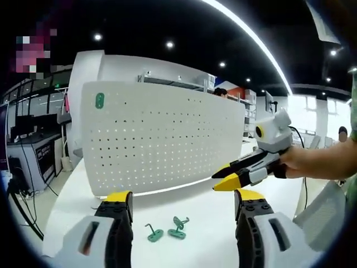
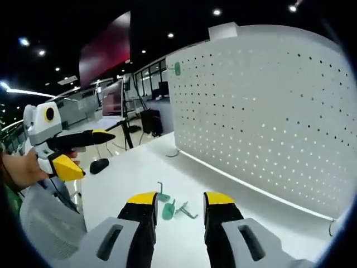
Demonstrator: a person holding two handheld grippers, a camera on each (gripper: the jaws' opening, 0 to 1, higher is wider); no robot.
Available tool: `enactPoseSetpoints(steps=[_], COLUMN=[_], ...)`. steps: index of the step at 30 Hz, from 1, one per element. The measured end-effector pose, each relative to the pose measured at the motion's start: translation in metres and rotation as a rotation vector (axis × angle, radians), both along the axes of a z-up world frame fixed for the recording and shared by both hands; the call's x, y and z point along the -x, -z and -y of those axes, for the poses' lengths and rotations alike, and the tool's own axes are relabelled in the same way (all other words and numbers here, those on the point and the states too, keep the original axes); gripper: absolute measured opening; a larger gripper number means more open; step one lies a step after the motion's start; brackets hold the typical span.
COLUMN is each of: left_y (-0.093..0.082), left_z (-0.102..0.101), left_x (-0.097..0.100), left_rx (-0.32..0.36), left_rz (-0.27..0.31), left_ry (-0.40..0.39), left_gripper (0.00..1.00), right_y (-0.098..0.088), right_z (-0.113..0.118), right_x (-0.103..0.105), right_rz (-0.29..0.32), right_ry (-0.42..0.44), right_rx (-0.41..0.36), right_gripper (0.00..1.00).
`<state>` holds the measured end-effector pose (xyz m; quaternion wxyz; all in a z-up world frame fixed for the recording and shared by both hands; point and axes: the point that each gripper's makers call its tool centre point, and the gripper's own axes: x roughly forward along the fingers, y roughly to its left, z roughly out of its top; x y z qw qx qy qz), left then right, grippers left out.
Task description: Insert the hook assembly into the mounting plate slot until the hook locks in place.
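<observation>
A white pegboard mounting plate (image 1: 162,145) stands upright on the white table (image 1: 201,206), with one green hook piece (image 1: 99,100) fixed near its top corner. Two loose green hook pieces (image 1: 154,233) (image 1: 178,228) lie flat on the table in front of the plate. My left gripper (image 1: 184,196) is open, above and just short of them, with nothing in it. My right gripper (image 1: 218,181) reaches in from the right, held by a hand. In the right gripper view the right gripper (image 2: 181,199) stands open over the hook pieces (image 2: 168,211), facing the pegboard (image 2: 262,111). The left gripper (image 2: 95,153) shows at the left, open.
A black mouse-shaped object (image 2: 99,166) lies on the table towards its far edge. A white mesh chair (image 1: 329,212) stands at the table's side. Desks with monitors (image 1: 28,128) are beyond the table. A cable (image 2: 333,226) runs at the plate's foot.
</observation>
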<state>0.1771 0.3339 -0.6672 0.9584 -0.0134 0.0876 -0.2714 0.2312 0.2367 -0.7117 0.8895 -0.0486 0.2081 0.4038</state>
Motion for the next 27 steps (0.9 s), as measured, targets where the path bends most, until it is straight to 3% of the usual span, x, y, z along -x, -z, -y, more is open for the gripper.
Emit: enactPoseSetpoints(steps=[27], left_y=[0.026], left_z=[0.004], left_x=[-0.001], left_rx=[-0.018], left_rz=[-0.065], left_ry=[0.018], left_gripper=[0.73], right_y=[0.068], right_z=[-0.043], right_x=[-0.016], right_rz=[-0.129], right_ry=[-0.097], right_rx=[0.062], right_gripper=[0.24])
